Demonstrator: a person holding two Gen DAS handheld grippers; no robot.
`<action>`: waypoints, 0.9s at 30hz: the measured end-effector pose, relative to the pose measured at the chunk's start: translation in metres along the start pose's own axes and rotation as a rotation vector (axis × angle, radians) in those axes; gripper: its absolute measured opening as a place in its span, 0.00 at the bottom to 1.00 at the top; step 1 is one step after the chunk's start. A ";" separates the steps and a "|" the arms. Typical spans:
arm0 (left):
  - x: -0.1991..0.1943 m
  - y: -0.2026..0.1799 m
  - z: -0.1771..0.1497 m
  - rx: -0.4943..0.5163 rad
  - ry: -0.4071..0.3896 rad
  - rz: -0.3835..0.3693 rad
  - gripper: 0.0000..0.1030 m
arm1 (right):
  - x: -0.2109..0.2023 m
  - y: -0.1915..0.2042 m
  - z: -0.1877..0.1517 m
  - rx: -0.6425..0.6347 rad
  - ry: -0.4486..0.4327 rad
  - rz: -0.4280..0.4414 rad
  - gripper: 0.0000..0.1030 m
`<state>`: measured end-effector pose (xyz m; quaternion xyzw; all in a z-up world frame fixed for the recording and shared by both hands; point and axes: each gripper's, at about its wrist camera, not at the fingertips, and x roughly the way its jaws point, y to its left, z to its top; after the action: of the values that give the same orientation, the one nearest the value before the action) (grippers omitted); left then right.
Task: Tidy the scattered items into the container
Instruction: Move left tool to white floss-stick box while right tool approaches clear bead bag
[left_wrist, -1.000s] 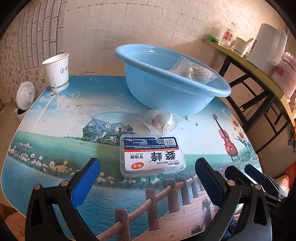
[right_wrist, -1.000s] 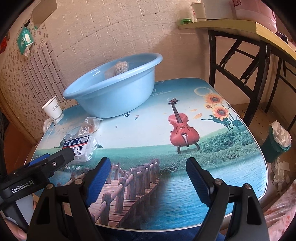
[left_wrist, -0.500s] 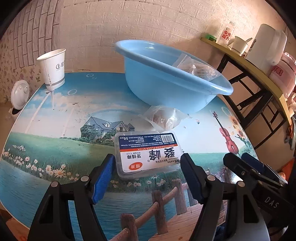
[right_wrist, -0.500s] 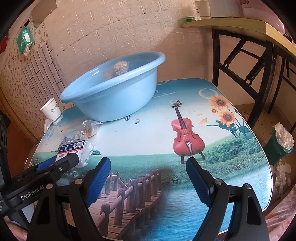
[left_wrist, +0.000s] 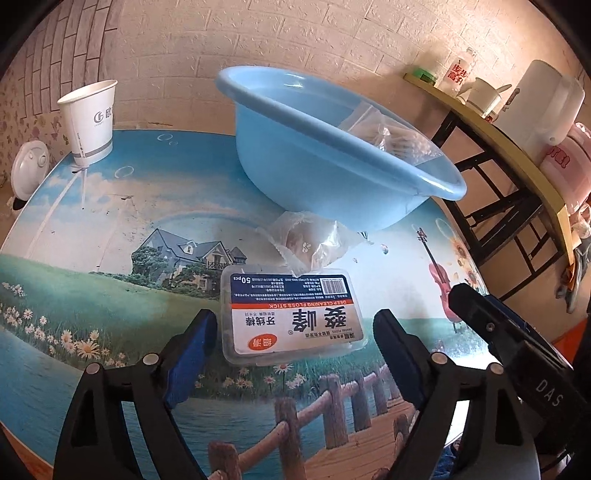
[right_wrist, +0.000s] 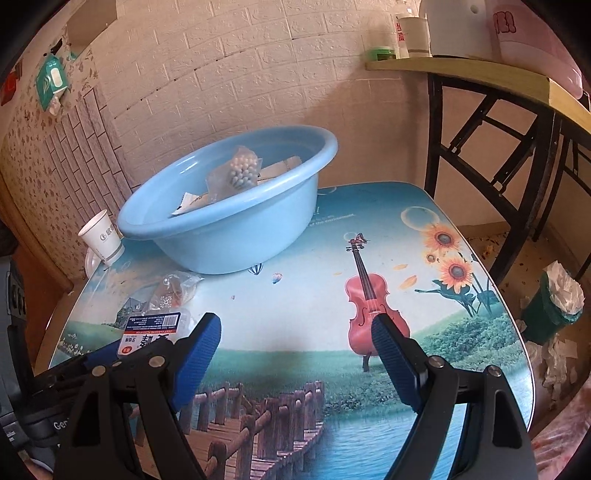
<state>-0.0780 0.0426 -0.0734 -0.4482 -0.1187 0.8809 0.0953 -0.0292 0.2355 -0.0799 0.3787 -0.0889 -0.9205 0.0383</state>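
A clear floss-pick box (left_wrist: 291, 321) with a white, red and blue label lies on the picture table. My left gripper (left_wrist: 295, 349) is open with its blue fingers on either side of the box's near end, not closed on it. A crumpled clear bag (left_wrist: 310, 245) lies just behind the box, against the blue basin (left_wrist: 332, 173), which holds plastic packets. In the right wrist view the box (right_wrist: 151, 332), the bag (right_wrist: 173, 290) and the basin (right_wrist: 229, 206) show at left. My right gripper (right_wrist: 295, 354) is open and empty over the table's middle.
A white paper cup (left_wrist: 90, 120) stands at the table's back left, near the wall. A wooden shelf on black legs (left_wrist: 517, 166) with jugs and a cup stands to the right. A green bin with tissues (right_wrist: 554, 306) sits on the floor at right.
My left gripper has moved forward and narrowed, so its fingers now flank the floss box. The right gripper has shifted a little closer over the table, still open.
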 end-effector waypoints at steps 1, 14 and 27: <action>0.001 0.000 0.001 0.004 -0.002 0.015 0.88 | 0.000 0.000 0.000 -0.001 0.001 0.000 0.83; -0.011 0.036 0.002 -0.038 -0.024 0.094 0.94 | 0.010 0.006 -0.006 -0.032 0.045 0.033 0.83; -0.026 0.073 0.006 -0.066 -0.035 0.141 0.94 | 0.026 0.038 -0.004 -0.091 0.091 0.098 0.83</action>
<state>-0.0722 -0.0346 -0.0720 -0.4430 -0.1175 0.8887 0.0158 -0.0447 0.1942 -0.0927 0.4133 -0.0636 -0.9024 0.1044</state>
